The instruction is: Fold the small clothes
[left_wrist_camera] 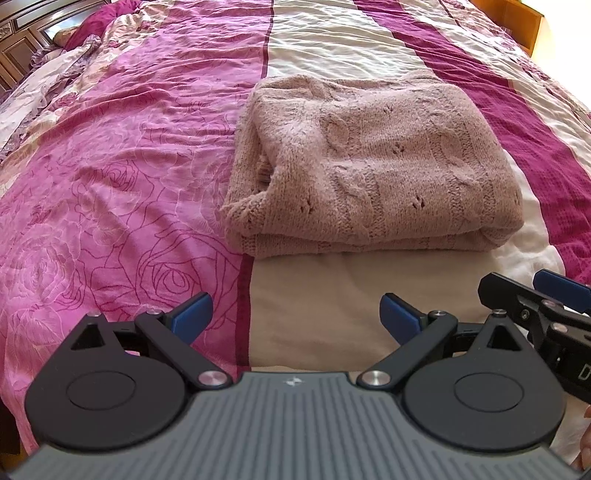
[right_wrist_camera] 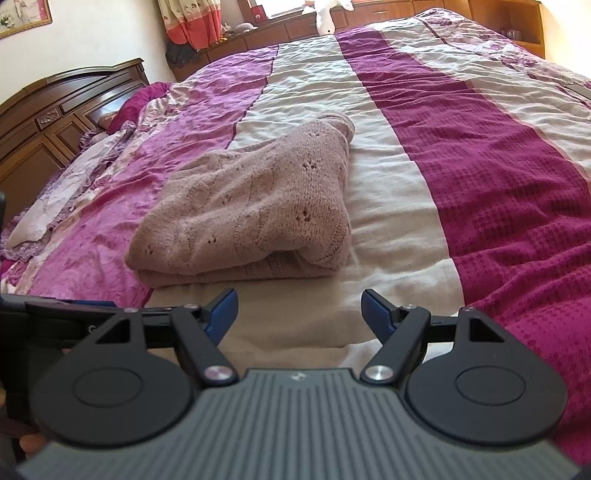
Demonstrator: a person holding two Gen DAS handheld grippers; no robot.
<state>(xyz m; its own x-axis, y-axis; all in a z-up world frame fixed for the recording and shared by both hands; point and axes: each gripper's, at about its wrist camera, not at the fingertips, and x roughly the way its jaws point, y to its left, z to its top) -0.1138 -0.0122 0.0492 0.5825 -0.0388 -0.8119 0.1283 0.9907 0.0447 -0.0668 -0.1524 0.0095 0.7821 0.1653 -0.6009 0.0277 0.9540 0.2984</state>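
A pale pink knitted sweater [left_wrist_camera: 369,166] lies folded into a thick rectangle on the bed's cream stripe; the right wrist view shows the sweater [right_wrist_camera: 251,218] ahead and to the left. My left gripper [left_wrist_camera: 295,317] hovers open just short of the sweater's near edge, with nothing between its blue pads. My right gripper [right_wrist_camera: 299,314] is also open and empty, a little back from the fold. In the left wrist view, part of the right gripper's fingers [left_wrist_camera: 561,288] shows at the right edge.
The bedspread [right_wrist_camera: 480,177] has pink floral, cream and magenta stripes. A dark wooden headboard [right_wrist_camera: 55,110] and rumpled pillows [right_wrist_camera: 92,155] lie at the left. A wooden sill with curtains [right_wrist_camera: 192,22] and small items runs along the far side.
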